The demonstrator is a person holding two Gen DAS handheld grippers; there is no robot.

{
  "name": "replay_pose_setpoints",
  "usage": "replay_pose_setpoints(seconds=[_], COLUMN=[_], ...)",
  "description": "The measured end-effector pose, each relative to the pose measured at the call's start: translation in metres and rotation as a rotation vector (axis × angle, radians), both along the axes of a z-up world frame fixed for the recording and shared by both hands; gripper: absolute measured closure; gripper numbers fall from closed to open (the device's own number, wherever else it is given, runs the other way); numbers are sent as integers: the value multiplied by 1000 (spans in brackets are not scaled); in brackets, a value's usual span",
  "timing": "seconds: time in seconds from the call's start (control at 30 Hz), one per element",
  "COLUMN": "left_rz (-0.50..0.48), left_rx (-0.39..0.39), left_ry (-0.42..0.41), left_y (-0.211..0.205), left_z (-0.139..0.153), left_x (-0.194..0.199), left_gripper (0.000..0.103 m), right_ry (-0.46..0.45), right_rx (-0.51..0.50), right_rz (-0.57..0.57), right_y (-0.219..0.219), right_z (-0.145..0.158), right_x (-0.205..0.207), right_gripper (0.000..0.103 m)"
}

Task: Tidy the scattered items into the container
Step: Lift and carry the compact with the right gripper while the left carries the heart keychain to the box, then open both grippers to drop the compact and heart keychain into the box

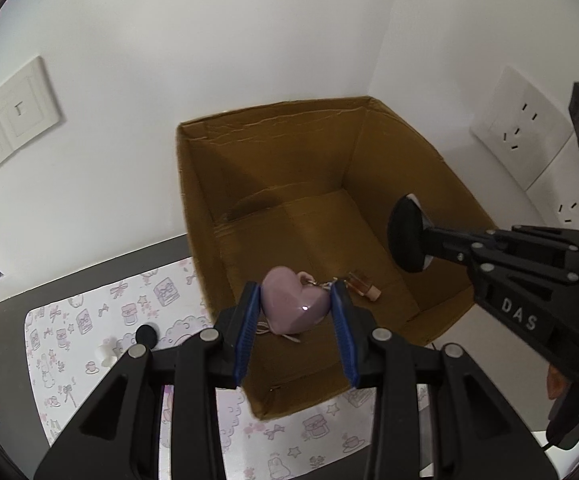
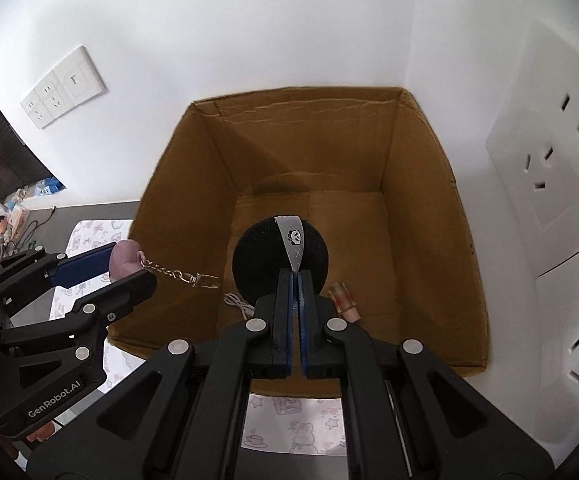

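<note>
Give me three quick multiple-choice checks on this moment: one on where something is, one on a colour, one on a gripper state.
1. Where does the small bottle lie?
A. On the patterned mat
B. On the floor of the cardboard box
C. In the left gripper

2. What colour is the heart-shaped charm?
A. Pale pink-purple
B. Green
C. Yellow

3. What is the right gripper doing?
A. Open and empty
B. Shut on the black round puff's ribbon tag
C. Shut on the box wall

Answers:
1 B: the small bottle rests on the floor of the cardboard box.
2 A: the heart-shaped charm between the left gripper fingers is pale pink-purple.
3 B: the right gripper pinches the grey ribbon tag of the black round puff above the box.
</note>
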State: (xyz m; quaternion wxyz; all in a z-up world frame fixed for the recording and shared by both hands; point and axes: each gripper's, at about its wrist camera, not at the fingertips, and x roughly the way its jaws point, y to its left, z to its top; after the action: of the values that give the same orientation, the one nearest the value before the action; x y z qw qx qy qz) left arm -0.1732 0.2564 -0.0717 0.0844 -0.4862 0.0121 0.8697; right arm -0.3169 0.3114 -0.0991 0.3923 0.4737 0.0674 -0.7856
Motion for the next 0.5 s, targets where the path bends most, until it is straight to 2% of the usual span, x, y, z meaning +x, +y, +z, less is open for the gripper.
replay_pose_setpoints(seconds=[0.5], left_rz=[-20], left_rx=[-11], left_ry=[-73], left_y=[29], left_z=[-33], left_x=[-20], left_gripper=[67], right_ry=[-69], right_rx=[52], right_rz=[-5], right_y=[8], right_z=[-35], right_x=[-20], right_gripper=[100])
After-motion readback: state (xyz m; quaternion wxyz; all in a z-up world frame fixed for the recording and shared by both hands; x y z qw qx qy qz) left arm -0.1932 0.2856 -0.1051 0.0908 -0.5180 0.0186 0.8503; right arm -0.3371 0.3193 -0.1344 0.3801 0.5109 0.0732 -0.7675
